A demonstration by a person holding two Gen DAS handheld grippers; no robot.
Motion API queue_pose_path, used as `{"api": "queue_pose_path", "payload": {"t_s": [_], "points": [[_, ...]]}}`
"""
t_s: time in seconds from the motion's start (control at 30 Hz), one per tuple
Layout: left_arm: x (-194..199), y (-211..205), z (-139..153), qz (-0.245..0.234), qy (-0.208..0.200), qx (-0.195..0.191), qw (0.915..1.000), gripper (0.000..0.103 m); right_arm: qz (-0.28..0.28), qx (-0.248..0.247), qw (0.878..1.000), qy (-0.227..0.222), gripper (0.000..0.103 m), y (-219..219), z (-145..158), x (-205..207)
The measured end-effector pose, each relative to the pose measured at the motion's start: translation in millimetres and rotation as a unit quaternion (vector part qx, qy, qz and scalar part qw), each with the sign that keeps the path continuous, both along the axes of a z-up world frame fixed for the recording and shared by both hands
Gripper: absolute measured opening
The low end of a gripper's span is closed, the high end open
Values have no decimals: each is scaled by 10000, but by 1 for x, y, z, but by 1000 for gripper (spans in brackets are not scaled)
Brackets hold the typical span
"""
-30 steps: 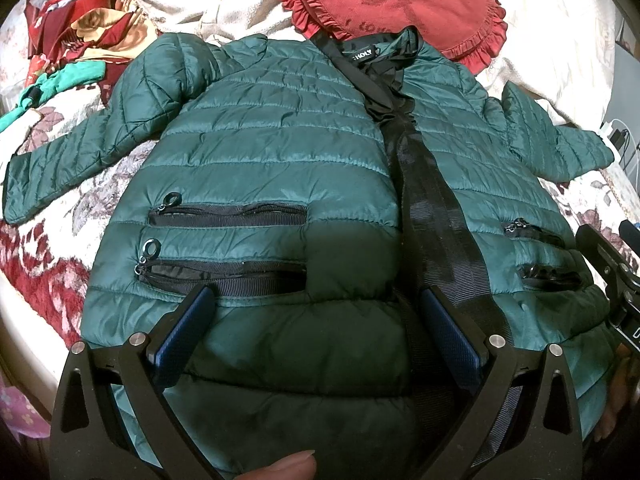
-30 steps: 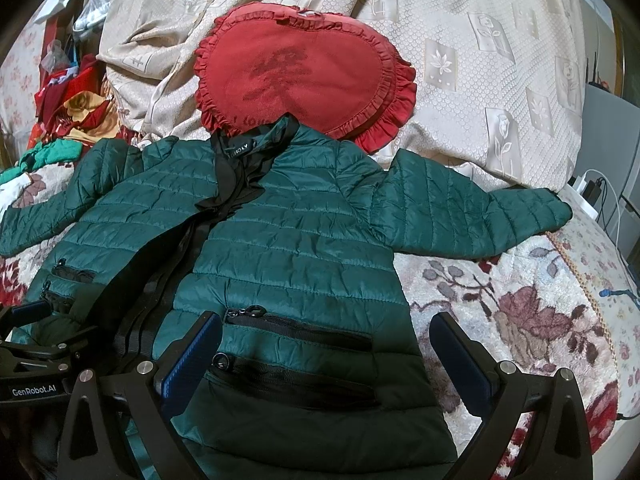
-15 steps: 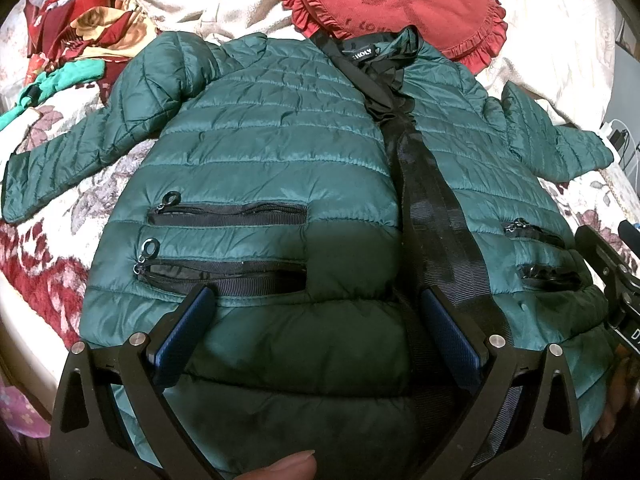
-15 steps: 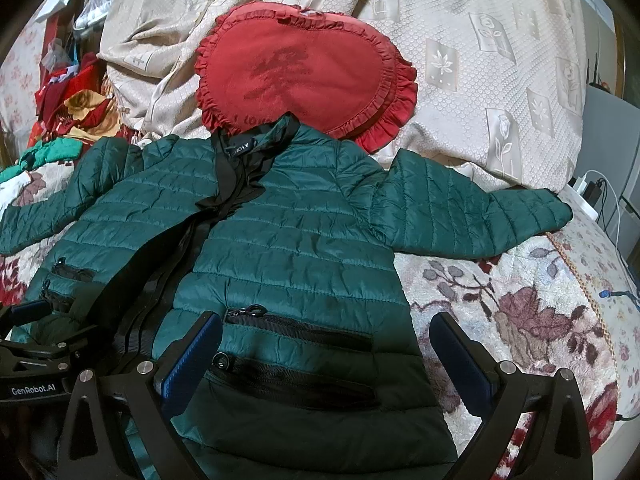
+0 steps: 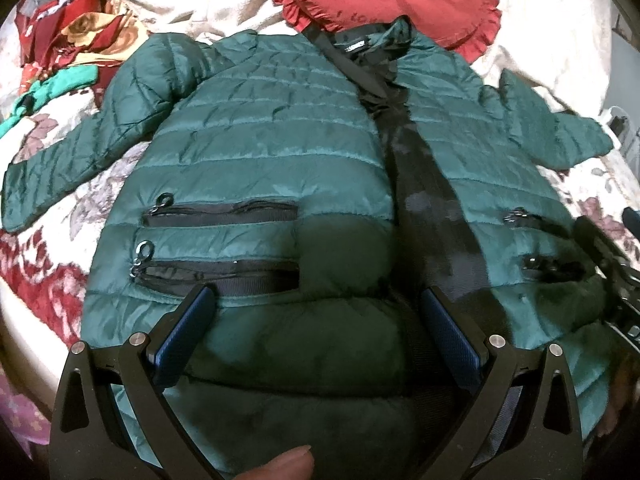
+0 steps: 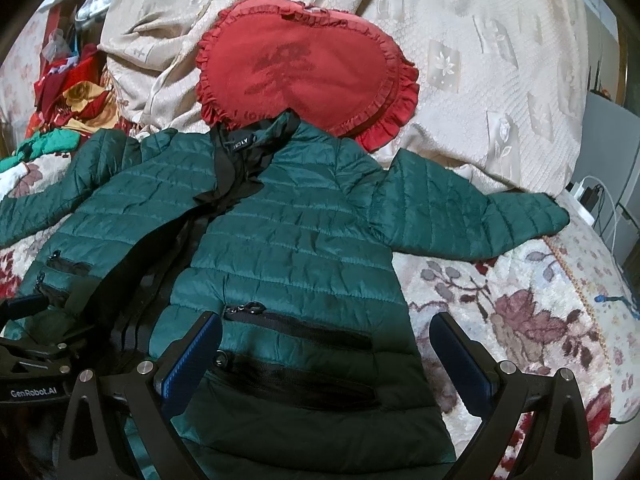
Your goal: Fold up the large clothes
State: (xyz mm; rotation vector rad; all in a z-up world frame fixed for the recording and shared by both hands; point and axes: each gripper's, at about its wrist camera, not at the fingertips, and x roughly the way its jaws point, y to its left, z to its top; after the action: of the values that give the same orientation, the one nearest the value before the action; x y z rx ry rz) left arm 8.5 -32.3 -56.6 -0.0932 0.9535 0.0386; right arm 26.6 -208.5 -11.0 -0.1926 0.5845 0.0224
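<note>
A dark green quilted jacket (image 5: 272, 152) (image 6: 296, 240) lies face up on a floral bedspread, front opened a little along its black zipper band, both sleeves spread out sideways. My left gripper (image 5: 318, 304) hovers open over the lower hem, left of the zipper band, its blue pads wide apart with nothing between them. My right gripper (image 6: 326, 330) stands open above the jacket's right side, its left pad over the pocket zippers and its right pad over bare bedspread. The left gripper (image 6: 28, 360) also shows at the lower left of the right wrist view.
A red heart-shaped frilled cushion (image 6: 304, 68) lies just behind the collar on a beige quilt (image 6: 500, 60). A heap of red, yellow and green cloth (image 5: 68, 60) sits at the far left. A charger and white cables (image 6: 592, 196) lie at the bed's right edge.
The left gripper has drifted slightly forward and left over the jacket. The right gripper and the jacket look the same.
</note>
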Motion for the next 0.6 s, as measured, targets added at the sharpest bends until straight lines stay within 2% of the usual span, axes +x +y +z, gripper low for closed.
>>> {"api": "queue_pose_path", "payload": {"t_s": [0.1,0.2,0.33,0.43,0.6], "points": [[3,5,6,-92,19,-292,9995,103,17,-26,10000,53,103,0,-1,3],[-2,8,29,-180,-443,-380,9981,103,36,30,9999,91,103,-3,-1,5],[-6,-2,47,-555,-547,-45,9970,103,12,47,9999,113,103,-2,-1,7],[-5,-4,51,-468,-544,392,9966,103,4,-23,9999,100,103,1,-2,6],[-4,19,49,-253,-434,312,9982,103,-3,-26,9999,100,103,3,-2,6]]}}
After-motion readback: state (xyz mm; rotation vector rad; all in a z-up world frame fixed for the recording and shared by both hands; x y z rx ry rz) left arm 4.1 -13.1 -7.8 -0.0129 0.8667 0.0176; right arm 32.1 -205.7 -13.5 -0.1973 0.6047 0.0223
